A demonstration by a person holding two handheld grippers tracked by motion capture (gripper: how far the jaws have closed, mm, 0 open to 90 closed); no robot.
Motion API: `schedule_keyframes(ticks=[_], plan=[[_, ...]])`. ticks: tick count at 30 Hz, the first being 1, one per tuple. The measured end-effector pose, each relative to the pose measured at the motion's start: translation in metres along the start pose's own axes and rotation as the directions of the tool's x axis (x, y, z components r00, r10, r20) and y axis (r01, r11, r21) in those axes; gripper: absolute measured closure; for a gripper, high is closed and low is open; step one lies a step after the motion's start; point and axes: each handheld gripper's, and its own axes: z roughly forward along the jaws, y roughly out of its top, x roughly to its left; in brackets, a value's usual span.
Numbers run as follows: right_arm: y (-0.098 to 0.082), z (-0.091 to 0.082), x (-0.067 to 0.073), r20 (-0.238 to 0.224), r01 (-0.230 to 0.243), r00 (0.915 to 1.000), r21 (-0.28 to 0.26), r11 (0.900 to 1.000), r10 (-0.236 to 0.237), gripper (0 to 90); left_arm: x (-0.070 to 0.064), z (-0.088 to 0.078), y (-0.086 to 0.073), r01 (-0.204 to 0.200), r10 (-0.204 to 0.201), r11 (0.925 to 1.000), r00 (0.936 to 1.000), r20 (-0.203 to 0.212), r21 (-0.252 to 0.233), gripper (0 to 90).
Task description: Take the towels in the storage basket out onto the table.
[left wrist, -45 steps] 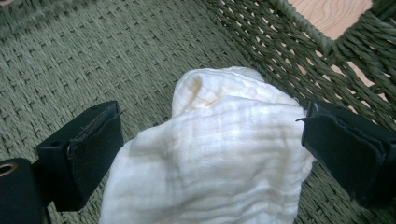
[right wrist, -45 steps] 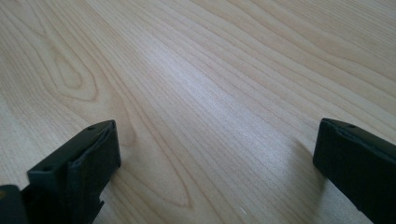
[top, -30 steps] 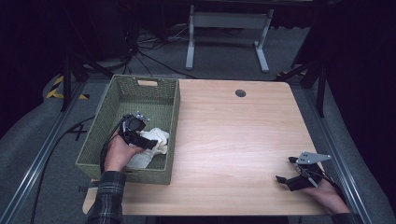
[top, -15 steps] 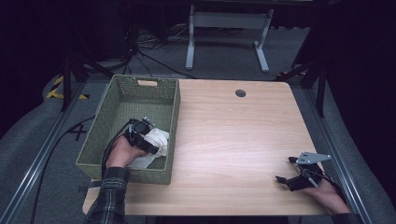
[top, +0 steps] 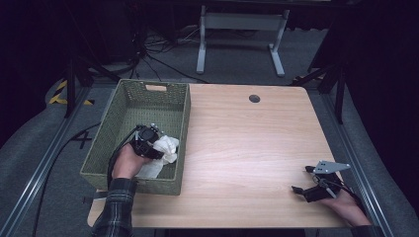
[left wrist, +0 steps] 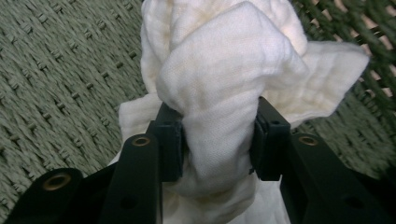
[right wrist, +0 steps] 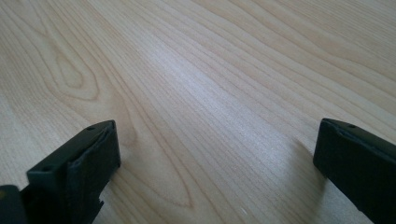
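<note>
Bunching inside the green woven basket (top: 129, 106), near its right wall, the white cloth (left wrist: 224, 79) sat squeezed between your left gripper (left wrist: 217, 140) jaws, which had just been closing and now pinched a thick fold. By my reading the grasp was made; lifting it out remained. Your right gripper (right wrist: 217, 149) rested jaws apart on the pale wooden table (top: 247, 143), well apart from the basket, dark room and grey floor around
</note>
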Motion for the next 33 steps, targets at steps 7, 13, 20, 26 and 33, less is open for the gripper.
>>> schedule_keyframes(ticks=[7,13,20,26,33], plan=[[0.0,0.0,0.0,0.0,-0.001,1.0,0.0,1.0,0.001,0.9,0.001,-0.01,-0.001,0.016,-0.014,0.9963,0.9996,0.026,-0.085,65.9],[0.0,0.0,0.0,-0.001,-0.001,1.0,0.001,1.0,0.001,0.9,0.003,-0.019,-0.003,0.035,-0.025,0.9844,0.9978,0.062,-0.173,66.1],[0.0,0.0,0.0,0.001,0.001,1.0,0.0,1.0,-0.001,0.9,0.004,-0.03,-0.007,0.037,-0.014,0.9618,0.9963,0.085,-0.271,67.3],[0.001,0.001,0.0,0.004,-0.003,1.0,-0.001,1.0,0.004,0.9,0.008,-0.039,-0.01,0.049,-0.012,0.935,0.9943,0.106,-0.351,67.6],[0.001,0.001,-0.001,0.005,-0.003,1.0,-0.001,1.0,0.003,1.0,0.012,-0.051,-0.012,0.065,-0.021,0.9159,0.9933,0.113,-0.396,67.6]])
